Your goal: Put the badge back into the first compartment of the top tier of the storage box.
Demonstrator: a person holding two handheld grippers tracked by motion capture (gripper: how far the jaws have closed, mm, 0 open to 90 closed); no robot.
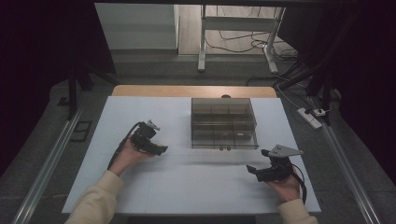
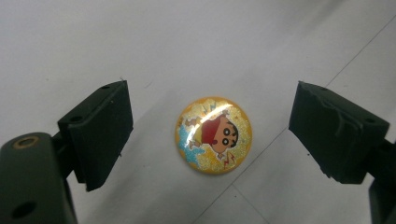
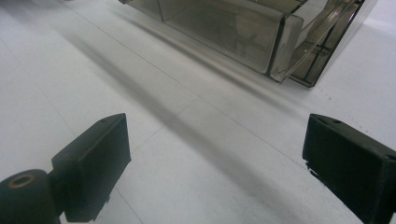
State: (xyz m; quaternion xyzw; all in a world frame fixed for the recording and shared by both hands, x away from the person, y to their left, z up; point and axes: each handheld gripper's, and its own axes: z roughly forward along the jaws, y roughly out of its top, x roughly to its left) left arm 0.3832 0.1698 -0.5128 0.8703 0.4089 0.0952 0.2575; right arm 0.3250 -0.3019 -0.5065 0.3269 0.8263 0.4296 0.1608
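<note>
A round yellow badge [image 2: 213,135] with a cartoon child in a red top lies flat on the white table [image 1: 187,186]. My left gripper [image 2: 211,116] hangs over it, open, with one black jaw on each side of the badge and a clear gap to both pads. In the high view the left gripper [image 1: 160,149] sits left of centre and points right. My right gripper [image 1: 257,161] rests near the table's front right, open, with nothing between its jaws; the right gripper [image 3: 215,140] looks across bare table.
A smoky clear plastic organiser box [image 1: 224,123] with several compartments stands at the table's middle back; the box's near corner [image 3: 280,42] is ahead of the right gripper. A wooden strip [image 1: 194,91] borders the far edge. Cables and a power strip [image 1: 310,116] lie on the floor.
</note>
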